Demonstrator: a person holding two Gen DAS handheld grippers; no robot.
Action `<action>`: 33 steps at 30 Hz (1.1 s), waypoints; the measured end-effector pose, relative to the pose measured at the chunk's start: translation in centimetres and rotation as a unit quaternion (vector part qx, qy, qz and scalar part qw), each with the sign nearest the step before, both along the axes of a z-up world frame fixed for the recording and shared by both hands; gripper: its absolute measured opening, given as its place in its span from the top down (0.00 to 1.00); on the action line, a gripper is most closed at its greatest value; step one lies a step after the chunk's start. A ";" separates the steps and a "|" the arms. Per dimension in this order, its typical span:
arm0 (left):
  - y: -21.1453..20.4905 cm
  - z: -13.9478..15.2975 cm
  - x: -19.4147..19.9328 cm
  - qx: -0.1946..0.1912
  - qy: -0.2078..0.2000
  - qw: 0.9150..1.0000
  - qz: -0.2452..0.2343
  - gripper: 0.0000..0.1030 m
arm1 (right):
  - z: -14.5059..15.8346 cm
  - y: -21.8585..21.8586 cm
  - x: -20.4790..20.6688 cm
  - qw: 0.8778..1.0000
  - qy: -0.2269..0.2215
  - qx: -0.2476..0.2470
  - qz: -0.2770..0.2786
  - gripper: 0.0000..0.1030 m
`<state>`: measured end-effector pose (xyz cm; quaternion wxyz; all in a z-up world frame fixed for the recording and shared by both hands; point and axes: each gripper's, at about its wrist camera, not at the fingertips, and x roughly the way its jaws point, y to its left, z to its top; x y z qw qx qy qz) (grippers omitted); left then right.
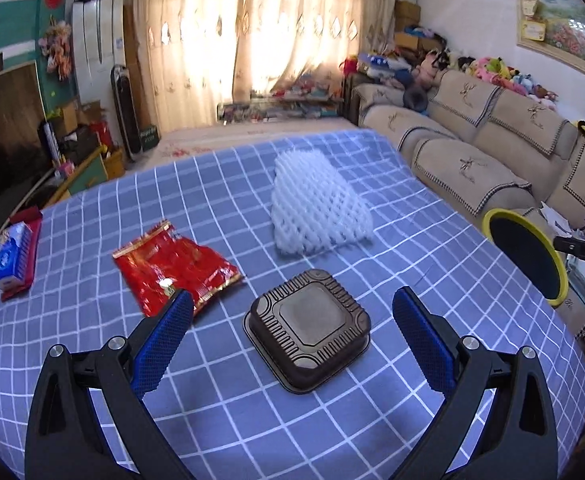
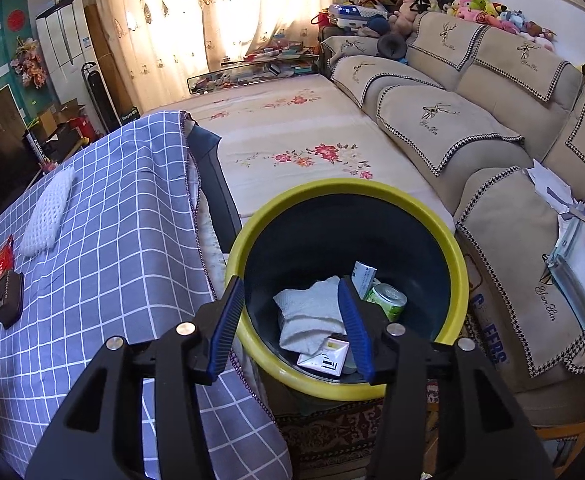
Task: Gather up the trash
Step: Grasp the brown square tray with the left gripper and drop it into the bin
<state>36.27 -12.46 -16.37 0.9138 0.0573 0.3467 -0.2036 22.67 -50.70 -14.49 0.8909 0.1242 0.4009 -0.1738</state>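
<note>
A brown ribbed plastic tray (image 1: 308, 330) lies upside down on the blue checked tablecloth (image 1: 92, 360). My left gripper (image 1: 292, 296) stands wide open just before it, one blue finger on each side and neither touching. A crumpled red wrapper (image 1: 176, 266) lies by the left fingertip, and a white foam net (image 1: 316, 208) lies farther back. My right gripper (image 2: 289, 282) hangs open above the yellow-rimmed bin (image 2: 348, 188) with nothing between its fingers. Inside the bin lie a white cloth (image 2: 312, 316), a green can (image 2: 390, 300) and a white carton (image 2: 326, 356).
A blue packet on a red box (image 1: 12, 256) sits at the table's far left edge. The bin stands on the floor off the table's right edge (image 2: 208, 280). A beige sofa (image 2: 492, 184) runs along the right and a flowered mattress (image 2: 292, 128) lies behind the bin.
</note>
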 end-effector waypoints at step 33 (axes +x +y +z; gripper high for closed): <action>-2.2 -2.4 2.9 0.037 0.054 0.998 -0.012 0.28 | -1.1 -0.1 0.2 1.000 0.004 0.013 0.009 0.54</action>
